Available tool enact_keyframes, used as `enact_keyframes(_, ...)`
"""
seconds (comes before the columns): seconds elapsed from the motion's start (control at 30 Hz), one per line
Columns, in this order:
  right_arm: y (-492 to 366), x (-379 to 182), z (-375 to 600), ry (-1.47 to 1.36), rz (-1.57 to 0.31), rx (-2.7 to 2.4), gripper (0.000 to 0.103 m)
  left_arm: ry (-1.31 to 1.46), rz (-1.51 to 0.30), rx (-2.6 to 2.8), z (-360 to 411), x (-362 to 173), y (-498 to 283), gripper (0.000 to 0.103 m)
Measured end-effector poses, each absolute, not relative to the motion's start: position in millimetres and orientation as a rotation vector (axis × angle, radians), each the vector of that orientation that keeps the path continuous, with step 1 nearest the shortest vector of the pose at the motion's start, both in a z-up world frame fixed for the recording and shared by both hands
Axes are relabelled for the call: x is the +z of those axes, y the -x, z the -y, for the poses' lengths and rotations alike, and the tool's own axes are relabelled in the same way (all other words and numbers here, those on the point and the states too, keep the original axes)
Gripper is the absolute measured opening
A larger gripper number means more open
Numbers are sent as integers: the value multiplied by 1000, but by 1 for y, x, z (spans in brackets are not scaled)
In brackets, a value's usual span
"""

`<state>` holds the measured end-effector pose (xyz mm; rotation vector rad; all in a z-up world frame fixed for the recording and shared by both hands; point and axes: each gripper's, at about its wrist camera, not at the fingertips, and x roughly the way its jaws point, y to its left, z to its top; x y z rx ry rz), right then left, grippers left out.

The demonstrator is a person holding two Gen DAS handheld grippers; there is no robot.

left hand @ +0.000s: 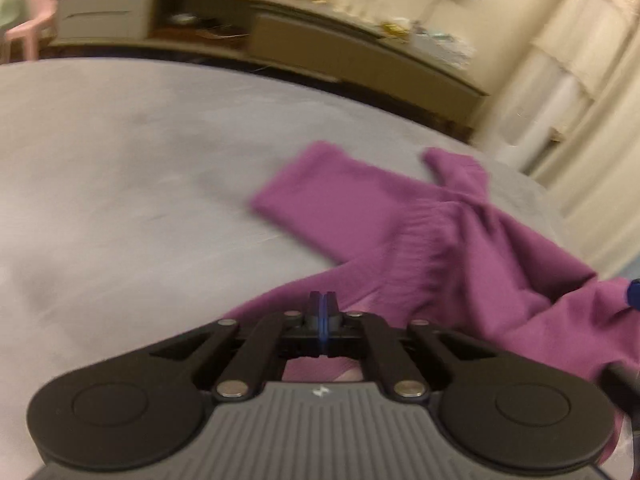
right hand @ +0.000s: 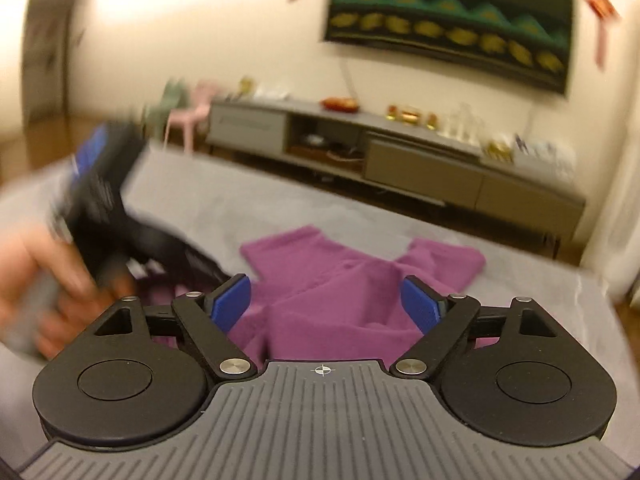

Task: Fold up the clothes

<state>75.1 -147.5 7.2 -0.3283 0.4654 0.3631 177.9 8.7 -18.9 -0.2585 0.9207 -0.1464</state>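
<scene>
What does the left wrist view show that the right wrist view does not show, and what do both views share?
Only the left wrist view shows the left gripper with its jaws shut, and pale curtains at the right. Only the right wrist view shows the right gripper with its jaws open, the person's hand and the dark wall hanging. Both show the purple garment on the grey bed cover and the long low cabinet.

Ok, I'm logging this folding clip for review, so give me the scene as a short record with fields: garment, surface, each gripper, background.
garment: purple knit garment, rumpled, not yet folded
surface: grey cloth-covered surface
left gripper: shut, tips at the garment's near edge; whether it pinches fabric is unclear
right gripper: open, above the garment, nothing between the pads
background: long grey low cabinet against a cream wall
</scene>
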Motion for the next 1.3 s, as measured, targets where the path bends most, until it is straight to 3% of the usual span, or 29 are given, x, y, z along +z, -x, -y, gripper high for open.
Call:
enact_keyframes(0.07,-84,-14,131,434,-501,351,83,219,-925,-131,-21,-18,-164,0)
enact_keyframes(0.1,-90,-20,130,454,-533,331,71,205,-924,-144,-26,-18,-158,0)
enact_keyframes(0.13,-97,-24,132,458,-571,307,57,202,-916,-171,-31,-18,-152,1)
enact_keyframes(0.17,-104,-28,133,462,-609,282,5,202,-905,-195,-35,-16,-147,1)
enact_keyframes(0.2,-111,-32,135,466,-647,257,3,201,-888,-222,-38,-13,-143,5)
enact_keyframes(0.33,-95,34,206,64,-515,140,2,184,-810,-356,-34,4,-132,34)
enact_keyframes(0.4,-84,45,245,-100,-495,71,2,138,-840,-408,-18,0,-135,42)
enact_keyframes(0.43,-82,40,258,-114,-524,21,2,105,-873,-411,-9,-5,-138,41)
enact_keyframes(0.5,-84,24,276,-105,-613,-25,3,37,-932,-382,6,-16,-144,30)
enact_keyframes(0.57,-77,25,275,-90,-597,110,3,-8,-906,-398,16,-11,-143,31)
enact_keyframes(0.6,-68,30,267,-64,-568,208,3,-11,-873,-419,17,-3,-142,37)
enact_keyframes(0.63,-57,36,255,-30,-533,315,3,3,-845,-444,17,6,-141,56)
enact_keyframes(0.7,-26,44,219,79,-488,577,3,107,-786,-481,4,26,-141,75)
enact_keyframes(0.83,8,24,152,307,-572,848,3,307,-755,-550,-25,44,-146,80)
enact_keyframes(0.93,7,8,145,382,-624,797,3,361,-826,-586,-28,36,-155,95)
enact_keyframes(1.27,4,34,167,295,-549,744,3,474,-974,-683,-11,11,-141,96)
enact_keyframes(1.3,4,34,165,299,-550,758,3,465,-978,-677,-4,9,-141,87)
